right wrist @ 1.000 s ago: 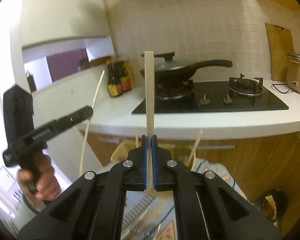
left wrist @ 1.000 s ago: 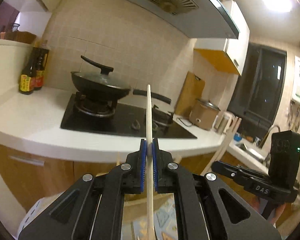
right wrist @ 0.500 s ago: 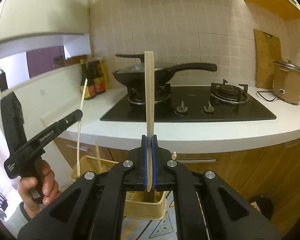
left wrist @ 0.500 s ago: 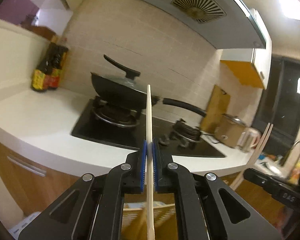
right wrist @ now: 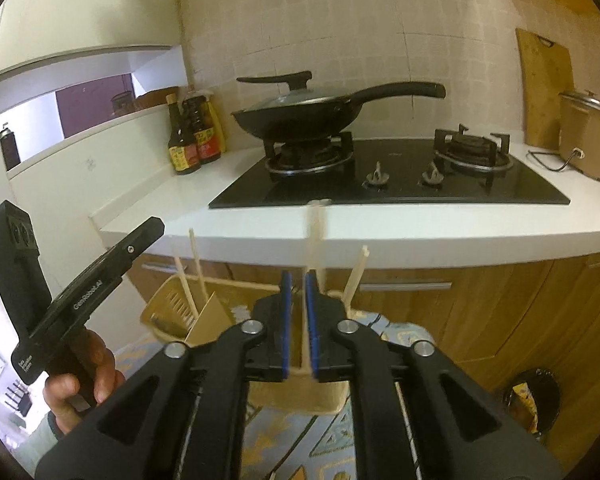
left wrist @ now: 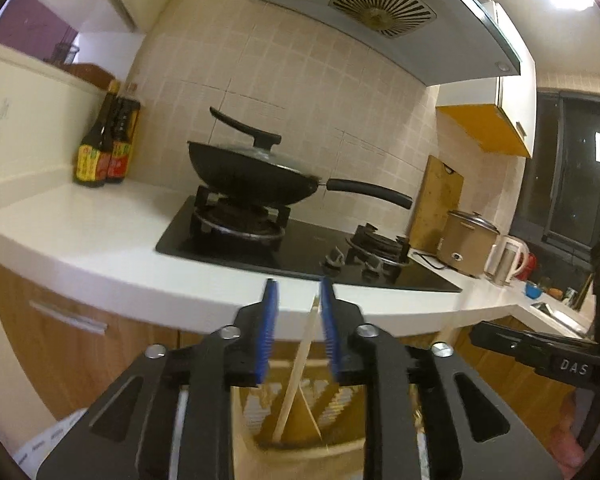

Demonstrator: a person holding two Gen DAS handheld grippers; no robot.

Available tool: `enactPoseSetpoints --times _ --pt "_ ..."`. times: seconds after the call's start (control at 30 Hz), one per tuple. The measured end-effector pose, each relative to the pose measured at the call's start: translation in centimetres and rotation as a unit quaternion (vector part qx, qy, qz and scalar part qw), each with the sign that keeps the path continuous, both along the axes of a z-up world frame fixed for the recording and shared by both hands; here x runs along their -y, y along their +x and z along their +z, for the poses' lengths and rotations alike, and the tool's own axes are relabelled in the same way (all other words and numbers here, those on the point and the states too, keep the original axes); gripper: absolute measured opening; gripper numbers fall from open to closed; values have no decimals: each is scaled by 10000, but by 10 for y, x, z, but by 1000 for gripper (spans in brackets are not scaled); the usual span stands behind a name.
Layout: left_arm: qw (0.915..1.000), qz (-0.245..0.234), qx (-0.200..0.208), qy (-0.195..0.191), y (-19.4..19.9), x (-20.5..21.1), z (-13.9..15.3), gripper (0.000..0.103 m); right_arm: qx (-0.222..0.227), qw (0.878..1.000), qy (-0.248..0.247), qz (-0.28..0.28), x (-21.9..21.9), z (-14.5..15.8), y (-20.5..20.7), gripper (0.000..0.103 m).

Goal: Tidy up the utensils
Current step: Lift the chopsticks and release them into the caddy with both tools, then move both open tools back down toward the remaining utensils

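My left gripper [left wrist: 296, 286] is open. A pale wooden chopstick [left wrist: 298, 364] stands loose between its blue pads, leaning on the right one, its lower end in the beige utensil basket [left wrist: 300, 436] below. My right gripper [right wrist: 296, 280] is open a little. A blurred wooden chopstick [right wrist: 314, 240] passes between its pads down into the same basket [right wrist: 168, 308]. Other chopsticks [right wrist: 194, 272] stand in the basket's left compartment. The left gripper also shows in the right wrist view [right wrist: 140, 236], held by a hand.
A white counter [right wrist: 380, 224] carries a black gas hob [right wrist: 400, 184] with a lidded wok [right wrist: 300, 116], sauce bottles [right wrist: 188, 144], a cutting board [right wrist: 544, 88] and a rice cooker [right wrist: 584, 136]. Wooden cabinets [right wrist: 500, 304] stand below. A patterned mat [right wrist: 292, 432] lies under the basket.
Both grippers have opened and let go of their chopsticks, which have dropped down into the basket. Both grippers have moved lower and closer to the basket.
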State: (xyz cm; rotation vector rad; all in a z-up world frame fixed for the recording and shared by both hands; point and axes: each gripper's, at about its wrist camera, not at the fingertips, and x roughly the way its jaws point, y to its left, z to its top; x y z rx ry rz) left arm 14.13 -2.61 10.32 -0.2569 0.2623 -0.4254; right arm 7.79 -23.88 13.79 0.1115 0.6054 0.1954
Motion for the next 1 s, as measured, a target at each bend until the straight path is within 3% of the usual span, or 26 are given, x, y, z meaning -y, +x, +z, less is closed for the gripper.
enactPoseSetpoints --times 0.03,0.07,0.1,0.33,0.53,0.8,1.0 --pt "10000 -9 -41 -21 -6 -4 0 42 -7 10000 -4 6 1 0 -5 18" --pt "10000 -30 -69 -49 -11 -7 0 50 -1 10000 -4 13 1 0 -8 28" --pt "9999 -65 -99 -92 -17 -11 0 52 13 10000 11 32 2 0 -16 34" --pt "9980 -396 -495 -19 -71 -27 1 61 -327 9994 69 56 2 -8 -61 35" --pt "9870 -744 -1393 312 -100 -26 -21 59 -1071 9940 103 175 -9 -32 -88 35" --pt "9537 -1180 -2573 1016 -120 -11 -75 56 -2075 9780 39 208 -28 -92 -110 35" --pt "9201 -1540 -3219 1616 -120 16 -117 48 -2604 9652 -69 232 -35 -125 -123 35"
